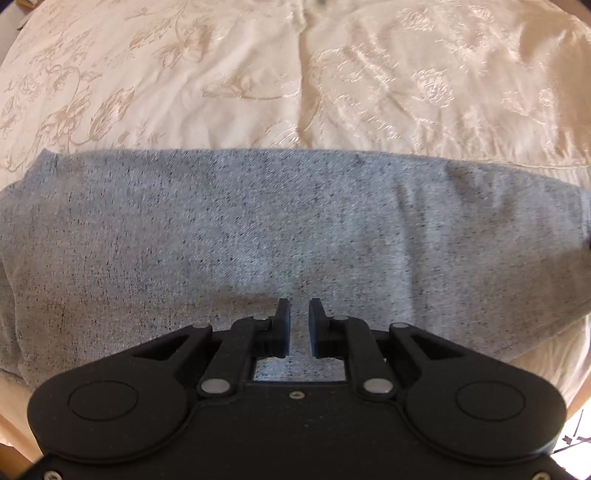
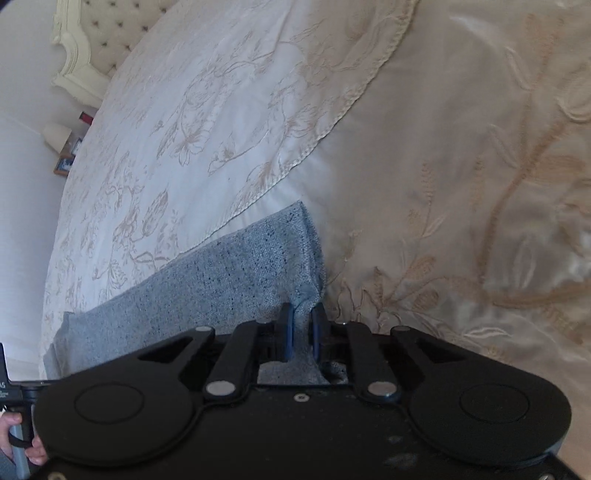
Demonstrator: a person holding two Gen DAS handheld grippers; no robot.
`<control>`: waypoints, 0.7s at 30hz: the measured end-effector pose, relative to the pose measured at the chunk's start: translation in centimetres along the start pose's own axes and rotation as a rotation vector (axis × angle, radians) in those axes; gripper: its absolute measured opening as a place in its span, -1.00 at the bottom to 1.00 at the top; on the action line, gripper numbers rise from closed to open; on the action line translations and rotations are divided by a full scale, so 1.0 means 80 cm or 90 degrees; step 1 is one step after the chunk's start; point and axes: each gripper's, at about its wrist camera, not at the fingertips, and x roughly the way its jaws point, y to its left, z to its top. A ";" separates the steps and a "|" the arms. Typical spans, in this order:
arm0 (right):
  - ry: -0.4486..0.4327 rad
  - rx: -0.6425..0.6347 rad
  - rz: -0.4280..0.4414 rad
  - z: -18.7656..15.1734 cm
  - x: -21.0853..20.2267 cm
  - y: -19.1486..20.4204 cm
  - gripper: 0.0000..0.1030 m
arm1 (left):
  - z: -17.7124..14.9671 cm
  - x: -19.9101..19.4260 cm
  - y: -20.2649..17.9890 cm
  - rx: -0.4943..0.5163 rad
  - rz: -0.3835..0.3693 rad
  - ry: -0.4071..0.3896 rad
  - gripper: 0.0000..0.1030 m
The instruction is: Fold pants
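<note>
In the left wrist view, the grey pants [image 1: 258, 229] lay as a flat band across the embroidered bedspread [image 1: 221, 74]. The left gripper [image 1: 299, 325] hovered above them, its jaws nearly together with only a narrow gap and nothing between them.

In the right wrist view, the right gripper [image 2: 303, 332] pinched the pants' [image 2: 221, 280] corner by the end edge. This view alone showed that grip, plus the headboard [image 2: 92, 40]. With one thin corner held, the layers could slip apart on lifting.

a home bedroom: an embroidered cream bedspread [image 2: 461, 184] covers a bed with a tufted headboard [image 2: 107, 33].
</note>
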 end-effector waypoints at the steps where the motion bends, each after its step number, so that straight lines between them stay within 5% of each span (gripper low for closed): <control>1: -0.011 0.002 -0.001 -0.002 -0.008 0.001 -0.83 | 0.005 -0.004 -0.005 0.009 -0.007 -0.007 -0.61; 7: -0.051 -0.031 -0.014 -0.017 -0.050 0.035 -0.85 | 0.060 0.010 -0.048 0.023 -0.044 -0.022 -0.61; 11: -0.058 -0.065 -0.023 -0.016 -0.061 0.061 -0.86 | 0.091 0.047 -0.073 0.036 -0.021 -0.008 -0.60; 16: -0.059 -0.090 -0.038 -0.018 -0.072 0.087 -0.86 | 0.102 0.069 -0.081 0.050 -0.006 -0.002 -0.64; 21: -0.058 -0.094 -0.051 -0.021 -0.078 0.105 -0.86 | 0.078 0.030 -0.062 0.042 -0.030 -0.013 -0.61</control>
